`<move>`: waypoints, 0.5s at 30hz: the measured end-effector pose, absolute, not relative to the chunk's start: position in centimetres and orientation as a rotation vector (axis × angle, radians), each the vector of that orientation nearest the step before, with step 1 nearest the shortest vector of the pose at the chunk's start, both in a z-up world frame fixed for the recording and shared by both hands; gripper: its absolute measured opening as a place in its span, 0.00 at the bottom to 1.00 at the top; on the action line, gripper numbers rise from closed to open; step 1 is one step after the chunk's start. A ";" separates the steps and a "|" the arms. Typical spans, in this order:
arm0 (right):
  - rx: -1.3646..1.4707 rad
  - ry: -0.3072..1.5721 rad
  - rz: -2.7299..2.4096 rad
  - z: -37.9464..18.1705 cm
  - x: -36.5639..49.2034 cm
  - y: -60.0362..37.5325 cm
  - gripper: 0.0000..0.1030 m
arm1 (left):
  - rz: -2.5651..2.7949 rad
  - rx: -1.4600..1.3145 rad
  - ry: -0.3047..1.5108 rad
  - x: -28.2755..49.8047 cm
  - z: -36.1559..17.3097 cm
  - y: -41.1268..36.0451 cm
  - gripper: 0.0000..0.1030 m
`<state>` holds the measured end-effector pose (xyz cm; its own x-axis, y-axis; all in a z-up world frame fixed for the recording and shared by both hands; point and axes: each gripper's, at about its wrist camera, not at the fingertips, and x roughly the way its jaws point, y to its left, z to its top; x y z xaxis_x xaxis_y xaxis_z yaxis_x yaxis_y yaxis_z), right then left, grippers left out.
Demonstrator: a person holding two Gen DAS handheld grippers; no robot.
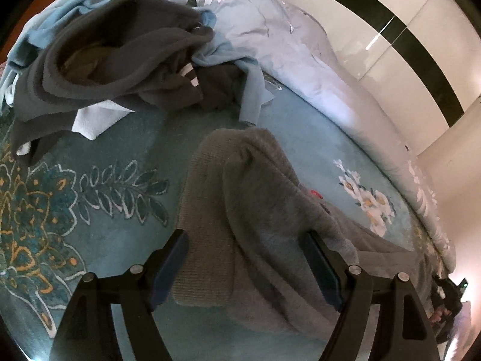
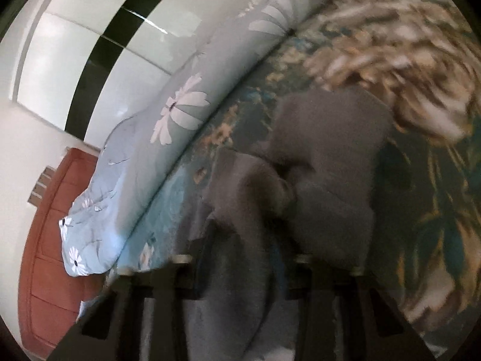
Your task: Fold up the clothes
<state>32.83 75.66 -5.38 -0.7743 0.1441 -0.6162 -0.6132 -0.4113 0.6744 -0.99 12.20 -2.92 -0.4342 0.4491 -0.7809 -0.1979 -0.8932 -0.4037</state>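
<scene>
I see the grey garment lying on the teal floral bedspread, its ribbed hem nearest the left gripper. My left jaws stand wide apart with the garment's folded edge running up between them; neither blue pad looks pressed against the cloth. Beyond, a heap of dark grey clothes sits on pale blue fabric and a white piece, near a flowered quilt along the bed's far side.

On my right wrist view everything is smeared by blur. The right gripper has the same grey garment bunched between its fingers, and the jaws appear narrow around the cloth, but I cannot tell whether they actually clamp it. The quilt runs alongside, below a white wardrobe.
</scene>
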 end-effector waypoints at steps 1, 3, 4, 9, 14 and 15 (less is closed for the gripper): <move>-0.664 1.312 2.231 -4.6 32.4 75.7 0.12 | 2.351 -1.390 -0.350 -1.0 -2.9 12.2 0.79; -0.661 1.221 2.286 -2.3 31.7 75.8 0.11 | 2.352 -1.388 -0.342 -1.1 -2.6 12.3 0.79; -0.630 1.176 2.312 -0.9 31.9 76.0 0.10 | 2.351 -1.385 -0.343 -1.1 -2.5 12.3 0.79; -0.488 0.947 2.402 5.3 33.0 76.9 0.07 | 2.353 -1.377 -0.353 -1.1 -2.2 12.1 0.79; -0.617 0.949 2.194 1.4 34.7 79.5 0.07 | 2.373 -1.396 -0.345 -1.4 -2.6 11.9 0.79; -0.649 0.976 2.162 0.1 35.0 79.7 0.07 | 2.385 -1.407 -0.330 -1.5 -2.6 11.8 0.79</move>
